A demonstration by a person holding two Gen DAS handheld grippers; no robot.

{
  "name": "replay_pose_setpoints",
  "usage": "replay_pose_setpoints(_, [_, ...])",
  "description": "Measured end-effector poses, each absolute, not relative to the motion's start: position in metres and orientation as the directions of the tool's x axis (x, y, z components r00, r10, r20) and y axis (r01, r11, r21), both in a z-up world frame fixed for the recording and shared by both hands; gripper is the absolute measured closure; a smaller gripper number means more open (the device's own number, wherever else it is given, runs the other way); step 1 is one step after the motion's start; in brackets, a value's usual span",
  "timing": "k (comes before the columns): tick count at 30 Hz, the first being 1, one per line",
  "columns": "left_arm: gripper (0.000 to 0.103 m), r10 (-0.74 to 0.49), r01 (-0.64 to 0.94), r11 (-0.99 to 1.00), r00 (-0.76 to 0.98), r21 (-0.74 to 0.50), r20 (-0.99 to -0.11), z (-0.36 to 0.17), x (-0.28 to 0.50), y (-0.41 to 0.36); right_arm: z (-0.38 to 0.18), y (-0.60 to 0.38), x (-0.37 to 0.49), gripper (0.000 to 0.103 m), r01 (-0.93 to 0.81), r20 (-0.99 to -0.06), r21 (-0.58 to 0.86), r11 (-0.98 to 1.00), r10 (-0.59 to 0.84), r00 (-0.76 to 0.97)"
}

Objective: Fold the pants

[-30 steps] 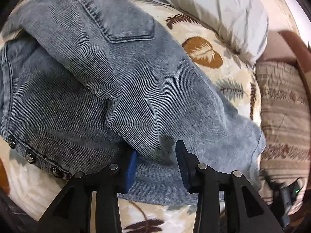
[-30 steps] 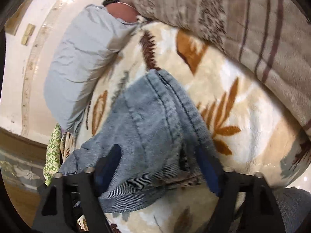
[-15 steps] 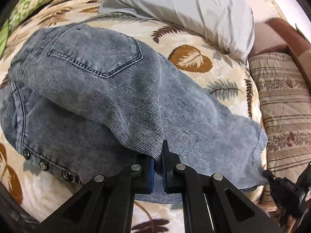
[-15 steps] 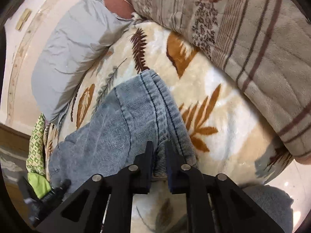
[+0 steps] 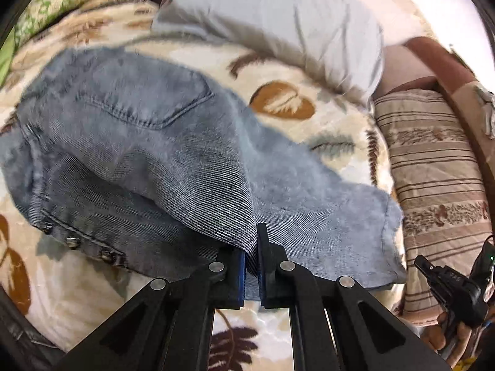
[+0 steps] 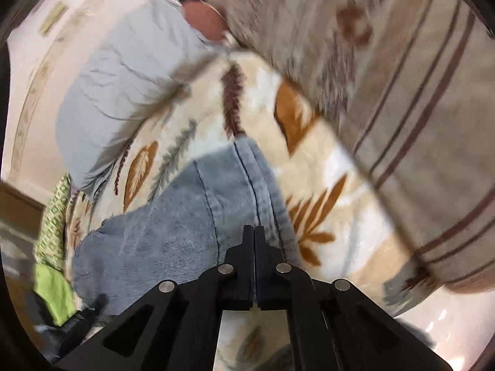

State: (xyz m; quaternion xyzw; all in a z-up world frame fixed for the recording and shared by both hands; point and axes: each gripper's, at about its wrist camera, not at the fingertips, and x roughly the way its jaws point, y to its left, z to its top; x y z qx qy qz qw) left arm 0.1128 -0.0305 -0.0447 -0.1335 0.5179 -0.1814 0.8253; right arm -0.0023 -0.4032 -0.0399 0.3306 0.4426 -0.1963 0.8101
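While both views blur, my left tool (image 5: 252, 258) pinches the pants (image 5: 173, 142) fold; right tool (image 6: 254, 247) clamps their hem, bed (image 5: 77, 293) beneath.

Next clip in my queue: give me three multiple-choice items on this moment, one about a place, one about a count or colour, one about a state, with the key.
1. Where do the pants lie?
A. on a leaf-print blanket
B. on a wooden floor
C. on a metal rack

2. How many metal buttons show along the pants' edge in the left wrist view?
A. none
B. three
C. seven

3. How does the left hand-held gripper stand?
A. wide open above the pillow
B. shut on a fold of denim
C. shut on a green cloth

Key: 1 A, the leaf-print blanket shows all round the denim. 2 B, three studs sit in a row near the metal buttons. 3 B, the blue pads pinch the denim between them; the right hand-held gripper is likewise closed at the pants' hem, with the grey pillow beyond.
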Motion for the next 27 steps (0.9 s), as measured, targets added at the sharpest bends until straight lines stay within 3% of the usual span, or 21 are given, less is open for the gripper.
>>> replay_pose_setpoints(3, [0.098,-0.390,0.152,0.921,0.330,-0.359,-0.860,-0.070,0.111,-0.035,-0.051,-0.403,-0.006,0.103,0.635,-0.874,0.311,0.707,-0.050,0.484])
replay_pose_setpoints(6, [0.096,-0.374,0.139,0.927,0.292,-0.348,-0.880,-0.093,0.105,-0.031,-0.051,-0.407,-0.005,0.091,0.638,-0.867,0.336,0.692,-0.038,0.497])
replay_pose_setpoints(8, [0.085,-0.391,0.175,0.919,0.304,-0.352,-0.869,-0.086,0.098,-0.031,-0.047,-0.404,-0.007,0.049,0.620,-0.855,0.341,0.707,-0.042,0.518])
replay_pose_setpoints(10, [0.070,-0.404,0.220,0.911,0.311,-0.348,-0.860,-0.078,0.093,-0.033,-0.038,-0.398,-0.009,0.040,0.591,-0.833,0.344,0.730,-0.053,0.551])
replay_pose_setpoints(11, [0.069,-0.407,0.239,0.908,0.314,-0.343,-0.858,-0.073,0.090,-0.034,-0.032,-0.394,-0.012,0.035,0.575,-0.815,0.343,0.743,-0.069,0.575])
replay_pose_setpoints(15, [0.068,-0.456,0.301,0.881,0.330,-0.365,-0.827,-0.047,0.068,-0.018,-0.013,-0.366,-0.014,0.031,0.527,-0.780,0.328,0.784,-0.090,0.619])
replay_pose_setpoints(18, [0.062,-0.457,0.275,0.885,0.369,-0.375,-0.809,-0.031,0.062,0.008,0.000,-0.330,-0.017,0.020,0.462,-0.726,0.346,0.817,-0.079,0.683])
replay_pose_setpoints(27, [0.057,-0.398,0.098,0.912,0.449,-0.398,-0.800,-0.002,0.067,0.104,-0.014,-0.221,0.026,0.020,0.158,-0.716,0.397,0.904,0.198,0.669])
